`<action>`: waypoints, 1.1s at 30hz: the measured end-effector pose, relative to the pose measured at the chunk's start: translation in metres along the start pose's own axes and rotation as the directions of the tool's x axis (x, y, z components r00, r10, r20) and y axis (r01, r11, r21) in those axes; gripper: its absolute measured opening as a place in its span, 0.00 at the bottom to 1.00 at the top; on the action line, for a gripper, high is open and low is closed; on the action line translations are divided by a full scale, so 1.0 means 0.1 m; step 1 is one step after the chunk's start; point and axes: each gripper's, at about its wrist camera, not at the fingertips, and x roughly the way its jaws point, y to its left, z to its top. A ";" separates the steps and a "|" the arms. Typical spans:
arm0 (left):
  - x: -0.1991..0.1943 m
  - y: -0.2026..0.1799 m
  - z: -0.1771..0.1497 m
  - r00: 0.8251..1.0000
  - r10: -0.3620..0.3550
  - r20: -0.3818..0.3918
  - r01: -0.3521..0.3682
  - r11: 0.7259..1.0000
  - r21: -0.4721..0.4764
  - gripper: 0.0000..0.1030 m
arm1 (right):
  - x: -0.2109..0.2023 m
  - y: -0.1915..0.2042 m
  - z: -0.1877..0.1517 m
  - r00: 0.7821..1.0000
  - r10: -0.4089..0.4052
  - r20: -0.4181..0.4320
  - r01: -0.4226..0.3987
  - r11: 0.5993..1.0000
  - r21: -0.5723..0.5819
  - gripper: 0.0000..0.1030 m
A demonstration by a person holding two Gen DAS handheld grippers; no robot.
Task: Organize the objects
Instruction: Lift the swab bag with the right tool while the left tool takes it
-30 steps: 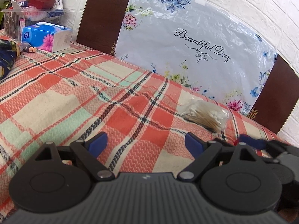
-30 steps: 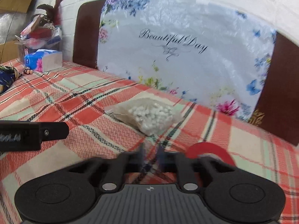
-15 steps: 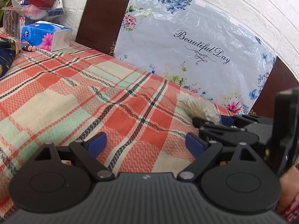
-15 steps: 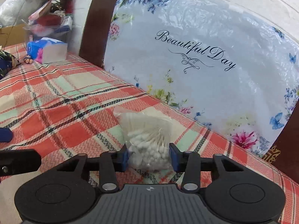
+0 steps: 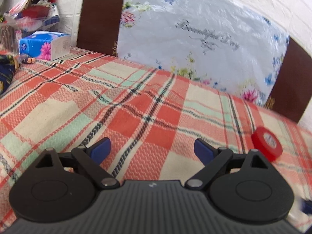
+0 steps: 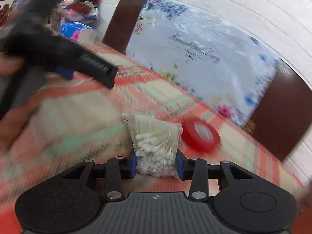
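Observation:
My right gripper (image 6: 156,164) is shut on a clear bag of cotton swabs (image 6: 155,142) and holds it lifted above the plaid bed cover (image 6: 81,117). A red tape roll (image 6: 200,134) lies on the cover just behind and right of the bag. It also shows in the left wrist view (image 5: 267,143), to the right of my left gripper (image 5: 152,150), which is open and empty over the plaid cover (image 5: 97,101). The left gripper also shows blurred at the upper left of the right wrist view (image 6: 66,72).
A floral plastic bag reading "Beautiful Day" (image 5: 204,44) leans on the brown headboard (image 5: 99,17). A blue tissue pack (image 5: 44,44) and a clear box of clutter (image 5: 29,17) sit at the far left. A white brick wall (image 6: 214,2) stands behind.
My right gripper has closed on the cotton swab bag and lifted it off the cover. The bag is gone from the left wrist view, and the red tape roll now shows there.

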 end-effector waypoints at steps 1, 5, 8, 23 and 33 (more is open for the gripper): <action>-0.01 -0.06 -0.01 1.000 0.017 -0.018 -0.016 1.000 0.026 0.92 | -0.13 -0.04 -0.10 1.000 -0.006 -0.007 0.006 1.000 0.022 0.37; -0.28 -0.28 -0.15 0.991 -0.086 -0.099 0.086 0.996 -0.007 0.92 | -0.61 -0.23 -0.46 0.998 -0.044 -0.049 0.051 0.989 0.141 0.40; -0.54 -0.51 -0.26 0.937 -0.300 -0.177 0.283 0.952 -0.114 0.92 | -0.82 -0.36 -0.66 0.995 -0.073 -0.071 0.089 0.963 0.255 0.50; -0.80 -1.33 -0.59 0.810 -0.417 -0.412 0.452 0.892 -0.014 0.61 | -0.74 -0.53 -0.75 0.998 0.051 -0.032 -0.034 0.918 0.396 0.43; -1.04 -2.31 -0.04 0.745 -0.569 -0.346 0.640 0.756 0.134 0.48 | -1.03 -0.88 -0.73 0.972 -0.212 0.098 0.144 0.876 0.459 0.37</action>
